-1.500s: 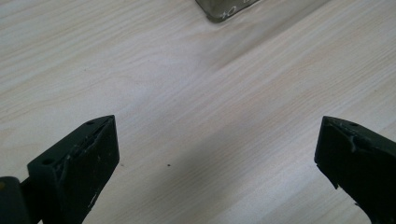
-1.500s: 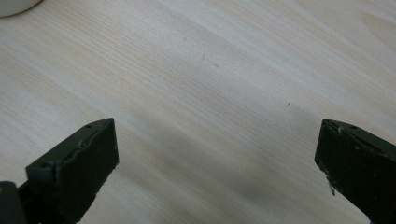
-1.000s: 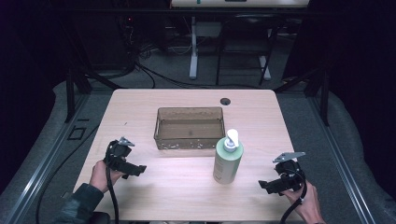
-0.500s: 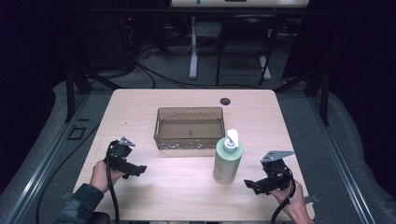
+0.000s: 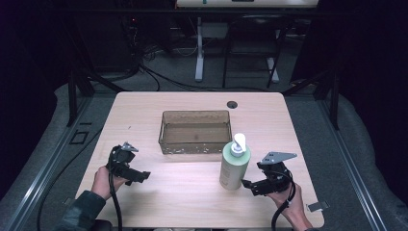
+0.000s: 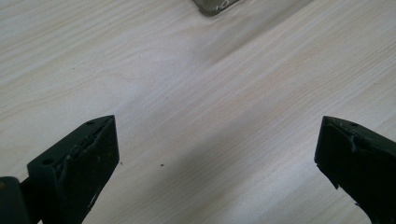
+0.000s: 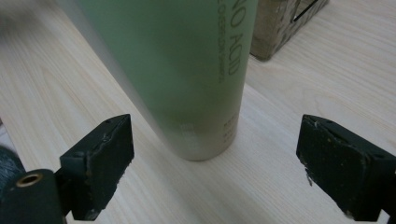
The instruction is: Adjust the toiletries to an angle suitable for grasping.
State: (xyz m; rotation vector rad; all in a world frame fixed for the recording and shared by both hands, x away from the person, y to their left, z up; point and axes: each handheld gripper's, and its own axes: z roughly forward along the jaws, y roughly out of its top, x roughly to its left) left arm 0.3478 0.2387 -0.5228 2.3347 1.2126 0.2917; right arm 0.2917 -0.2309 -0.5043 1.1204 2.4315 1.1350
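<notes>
1. The bottle (image 5: 235,166) stands upright on the table (image 5: 192,202), just in front of the near right corner of the clear bin (image 5: 195,131), with its long axis vertical and its pump head on top.
2. The right gripper (image 5: 248,184) is near the bottle's base on its right side, pointing at it. In the right gripper view the bottle (image 7: 187,74) rises ahead of the jaws and somewhat left of their midline.
3. Its jaws have just been closing, yet they stand apart with a gap wider than the bottle. Nothing is between the pads and nothing is held.
4. The left gripper (image 5: 139,176) is well apart to the left, its jaws spread wide over bare table (image 6: 210,116), empty.
5. The right hand is much nearer, so I judge the grasp is its job: move forward, shift slightly left to centre the bottle, then close low on the body.
</notes>
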